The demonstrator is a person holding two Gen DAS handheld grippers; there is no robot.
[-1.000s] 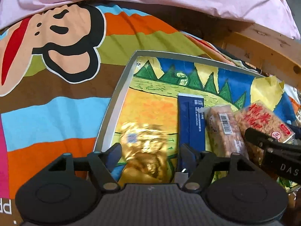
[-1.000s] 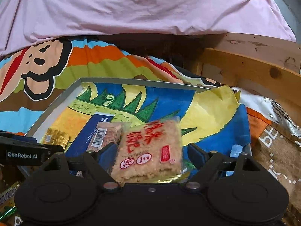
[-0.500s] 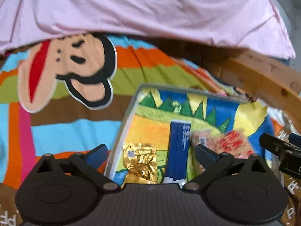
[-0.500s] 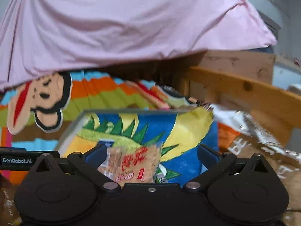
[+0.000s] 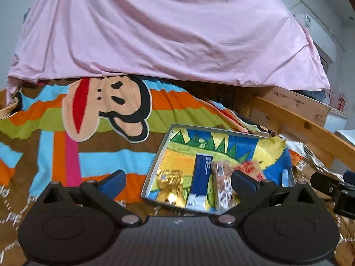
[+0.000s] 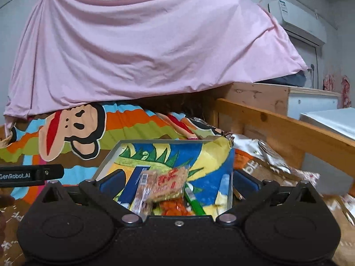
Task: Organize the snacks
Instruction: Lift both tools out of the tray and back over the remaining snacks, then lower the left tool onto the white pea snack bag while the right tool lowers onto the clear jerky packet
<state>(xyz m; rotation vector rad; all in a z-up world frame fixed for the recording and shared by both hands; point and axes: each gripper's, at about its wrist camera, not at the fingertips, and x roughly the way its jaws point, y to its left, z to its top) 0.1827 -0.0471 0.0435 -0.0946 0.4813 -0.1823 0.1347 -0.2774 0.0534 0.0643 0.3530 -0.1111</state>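
A grey-rimmed tray [image 5: 158,157] with a painted landscape lining lies on the striped blanket; it also shows in the right wrist view [image 6: 106,158]. In it lie side by side a gold foil packet [image 5: 169,182], a dark blue bar [image 5: 201,177], a clear-wrapped brown bar [image 5: 221,181] and a red-lettered rice cracker pack [image 5: 249,168]. The right wrist view shows the blue bar [image 6: 132,185], the brown bar [image 6: 143,190] and the cracker pack [image 6: 169,182]. My left gripper [image 5: 177,180] is open and empty, above the tray's near edge. My right gripper [image 6: 177,180] is open and empty, back from the tray.
A striped monkey-print blanket [image 5: 93,119] covers the bed. A pink sheet [image 5: 166,33] hangs behind. A wooden bed rail [image 6: 288,130] runs along the right. A crumpled silver foil bag [image 6: 264,153] lies right of the tray. A green stick and orange pieces [image 6: 177,207] lie at the tray's near end.
Both grippers have opened wider and pulled up and back from the tray. The gold packet and the cracker pack, earlier between the fingers, now lie in the tray.
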